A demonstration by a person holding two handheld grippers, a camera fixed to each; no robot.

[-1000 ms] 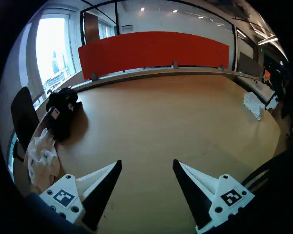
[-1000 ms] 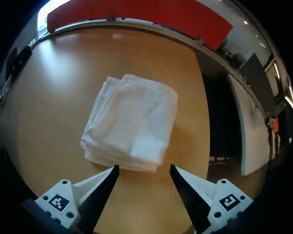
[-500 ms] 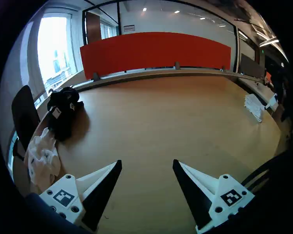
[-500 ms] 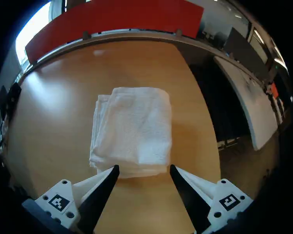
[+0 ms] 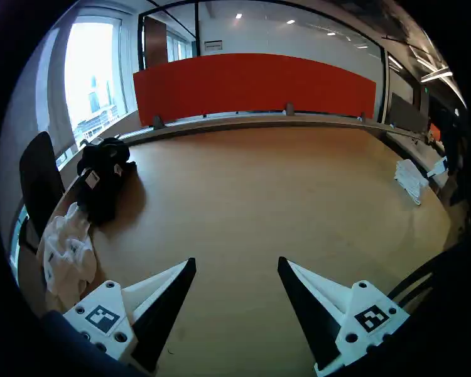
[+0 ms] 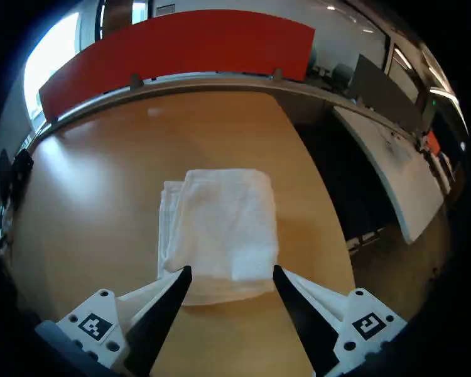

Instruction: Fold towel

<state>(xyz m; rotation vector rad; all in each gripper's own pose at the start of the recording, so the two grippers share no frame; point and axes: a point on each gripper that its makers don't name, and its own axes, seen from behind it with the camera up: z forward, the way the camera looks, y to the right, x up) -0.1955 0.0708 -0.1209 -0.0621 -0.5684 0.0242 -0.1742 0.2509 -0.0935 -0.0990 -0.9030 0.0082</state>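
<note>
In the left gripper view, my left tongs [image 5: 235, 261] stand wide apart and hold nothing, hanging over a bare stretch of the wooden bench [image 5: 267, 188]. A black bag [image 5: 103, 179] sits near the bench's left edge, with a white crumpled bundle [image 5: 66, 261] just beside it and a chair [image 5: 37, 179] behind. A red divider [image 5: 254, 85] runs along the far side. Well off to the right lies a small white stack that I take for the towel [image 5: 411, 180].

In the right gripper view, the towel [image 6: 226, 226] lies on the bench as a thick rectangle of several layers, close to the bench's right edge. My right tongs [image 6: 230, 271] are spread wide, one finger on either side of its near edge, neither pressing on it.

I judge the folding nearly or fully done. If another fold is wanted, I must lower the right tongs, pinch the near edge through all its layers and carry it over. The layers may slip apart.
</note>
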